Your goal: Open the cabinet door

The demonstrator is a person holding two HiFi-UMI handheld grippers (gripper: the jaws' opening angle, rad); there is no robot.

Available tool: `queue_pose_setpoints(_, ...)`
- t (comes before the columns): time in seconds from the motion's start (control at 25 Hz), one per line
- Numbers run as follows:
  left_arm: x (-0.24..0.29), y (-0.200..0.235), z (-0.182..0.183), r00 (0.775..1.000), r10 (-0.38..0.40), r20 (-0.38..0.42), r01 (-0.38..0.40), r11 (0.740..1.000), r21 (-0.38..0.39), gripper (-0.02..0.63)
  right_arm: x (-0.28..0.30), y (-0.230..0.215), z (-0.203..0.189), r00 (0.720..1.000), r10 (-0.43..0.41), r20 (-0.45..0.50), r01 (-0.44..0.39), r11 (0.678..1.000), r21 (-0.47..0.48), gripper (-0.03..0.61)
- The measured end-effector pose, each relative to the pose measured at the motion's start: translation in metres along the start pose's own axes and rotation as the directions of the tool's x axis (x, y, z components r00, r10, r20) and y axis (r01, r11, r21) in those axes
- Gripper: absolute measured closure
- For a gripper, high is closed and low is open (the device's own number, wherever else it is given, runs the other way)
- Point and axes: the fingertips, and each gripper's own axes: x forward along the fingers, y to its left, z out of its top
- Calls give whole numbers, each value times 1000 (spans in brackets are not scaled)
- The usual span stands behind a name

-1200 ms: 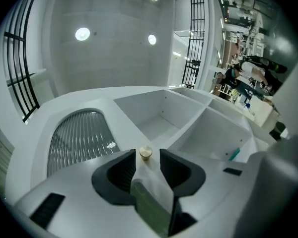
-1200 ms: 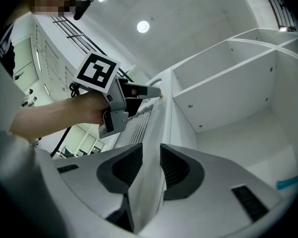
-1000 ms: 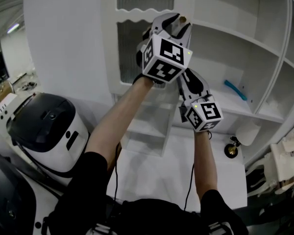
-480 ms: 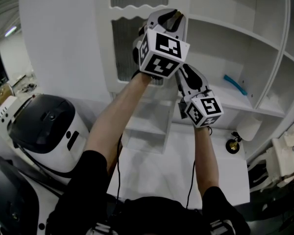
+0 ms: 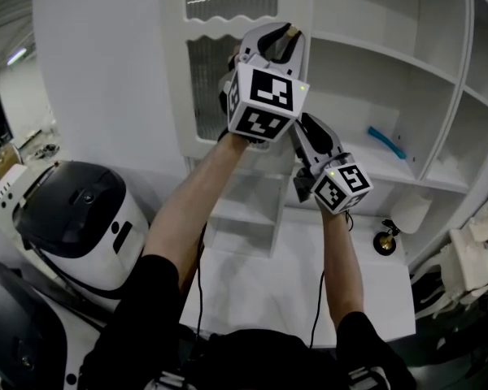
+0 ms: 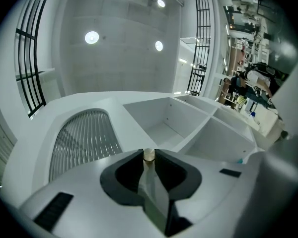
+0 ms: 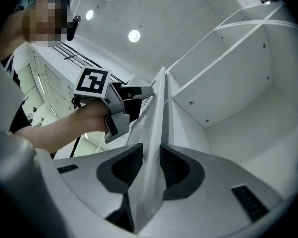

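Note:
The white cabinet door [image 5: 207,80] has a ribbed glass panel [image 6: 82,138] and a small brass knob [image 5: 292,30] at its free edge. My left gripper [image 5: 281,35] is raised to that knob and is shut on it; in the left gripper view the knob [image 6: 149,154] sits pinched between the dark pads. Just below it, my right gripper [image 5: 304,127] is shut on the door's thin white edge [image 7: 156,118], which runs up between its jaws. Its fingertips are partly hidden behind the left gripper's marker cube [image 5: 264,100].
Open white shelves [image 5: 374,96] lie to the right of the door, with a blue object [image 5: 389,146] on one. A small brass ornament [image 5: 385,242] stands on the white counter [image 5: 260,283]. A white and black appliance [image 5: 81,218] sits at the lower left.
The left gripper's jaws, open around the brass knob a second ago, have closed on it. Both hands have stayed almost where they were.

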Motion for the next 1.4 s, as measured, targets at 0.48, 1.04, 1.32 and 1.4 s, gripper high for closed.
queue_pose_setpoints(0.48,-24,2,18,1000,10,24,-10,1000,-13,535,-14,23,11,999,37,8,-38,999,40,471)
queue_pose_setpoints(1.04,-63,11,43,999,37,27,-38,999,23,532,-27,64,27,1000,30,-8,-30,998,63,485)
queue_pose_setpoints(1.32,-98,18,86,984,67,162,-87,989,118,604,-26,69,33,999,-42,18,39,988,151,493)
queue_pose_setpoints(1.4,-106,27,99,980,83,181,-105,988,117,604,-29,70,32,999,-46,25,41,980,194,495)
